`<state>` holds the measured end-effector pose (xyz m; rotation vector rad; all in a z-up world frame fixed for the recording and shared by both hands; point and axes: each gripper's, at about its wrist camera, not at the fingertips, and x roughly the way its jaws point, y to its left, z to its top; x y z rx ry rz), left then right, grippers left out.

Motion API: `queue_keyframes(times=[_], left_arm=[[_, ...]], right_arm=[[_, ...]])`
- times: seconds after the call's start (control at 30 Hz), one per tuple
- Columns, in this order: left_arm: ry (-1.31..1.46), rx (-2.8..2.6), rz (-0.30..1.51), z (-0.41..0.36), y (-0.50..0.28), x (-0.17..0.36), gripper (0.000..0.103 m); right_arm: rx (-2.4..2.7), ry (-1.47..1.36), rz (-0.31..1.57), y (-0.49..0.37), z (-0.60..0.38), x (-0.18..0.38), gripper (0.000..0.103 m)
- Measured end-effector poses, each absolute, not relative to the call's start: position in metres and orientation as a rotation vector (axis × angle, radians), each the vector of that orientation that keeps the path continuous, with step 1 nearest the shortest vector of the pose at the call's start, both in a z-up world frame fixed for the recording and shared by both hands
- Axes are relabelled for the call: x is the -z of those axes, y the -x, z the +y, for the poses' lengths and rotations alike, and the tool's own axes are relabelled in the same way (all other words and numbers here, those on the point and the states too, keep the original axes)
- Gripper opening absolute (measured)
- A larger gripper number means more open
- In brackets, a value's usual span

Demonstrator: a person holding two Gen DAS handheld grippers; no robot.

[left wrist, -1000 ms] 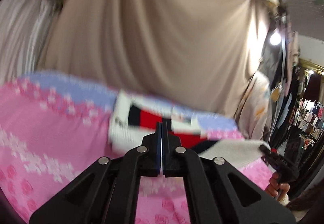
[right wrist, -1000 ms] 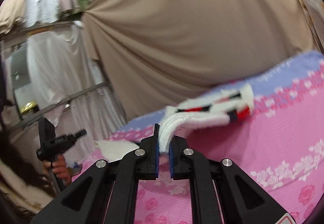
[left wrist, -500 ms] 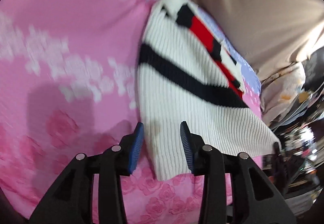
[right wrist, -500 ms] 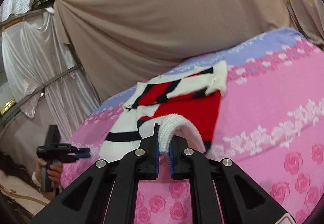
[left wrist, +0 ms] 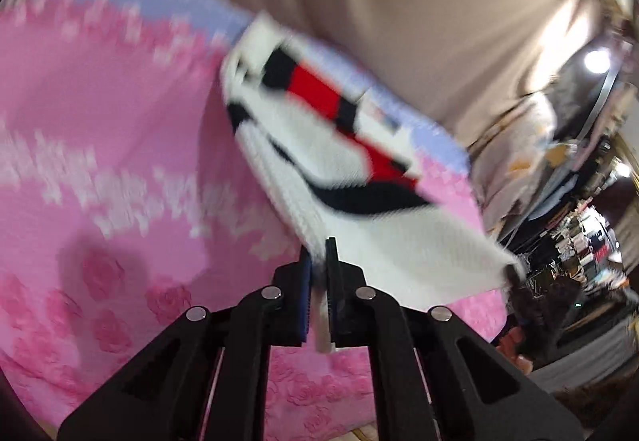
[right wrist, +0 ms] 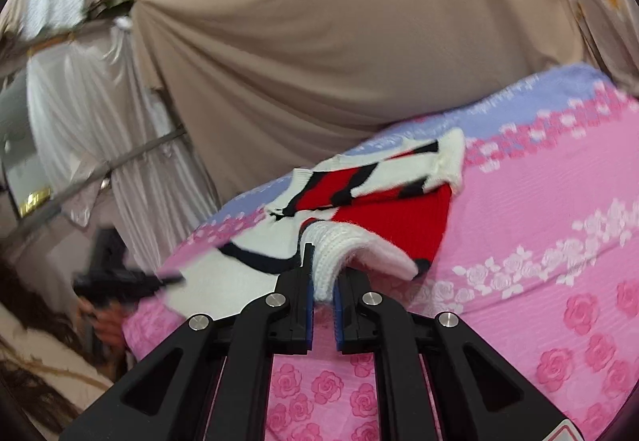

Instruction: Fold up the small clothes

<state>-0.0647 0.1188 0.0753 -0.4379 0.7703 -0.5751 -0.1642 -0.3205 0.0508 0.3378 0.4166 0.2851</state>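
Both grippers, left (left wrist: 318, 253) and right (right wrist: 322, 273), apparently pinch the knit sweater's (right wrist: 371, 209) hem in narrow jaws.

Bare pink rose-patterned bedspread (right wrist: 539, 281) fills the frame's right and lower left; the white, red and black knitted sweater (right wrist: 375, 201) covers the centre, a beige draped curtain (right wrist: 319, 42) closing off the top.

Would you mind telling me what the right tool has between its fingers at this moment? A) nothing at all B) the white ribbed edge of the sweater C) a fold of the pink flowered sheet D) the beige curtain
B: the right tool is shut on the sweater, its white ribbed edge bunched between the blue pads.
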Motion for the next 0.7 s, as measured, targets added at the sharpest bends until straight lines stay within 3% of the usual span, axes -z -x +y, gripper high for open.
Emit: queue_keyframes(times=[0.13, 0.37, 0.53, 0.7], left_arm=[[0.408, 0.599, 0.533, 0.146, 0.117, -0.137, 0.005], [0.410, 0.636, 0.401, 0.155, 0.137, -0.173, 0.005], [0.405, 0.554, 0.482, 0.152, 0.071, -0.170, 0.005], [0.293, 0.369, 0.626, 0.105, -0.061, -0.139, 0.005]], right_arm=[[-0.356, -0.289, 0.355, 0.189, -0.319, -0.073, 0.008], [-0.476, -0.293, 0.160, 0.222, -0.328, -0.125, 0.008], [-0.415, -0.337, 0.156, 0.157, -0.343, -0.132, 0.008], [-0.202, -0.374, 0.377, 0.020, -0.357, -0.106, 0.008]])
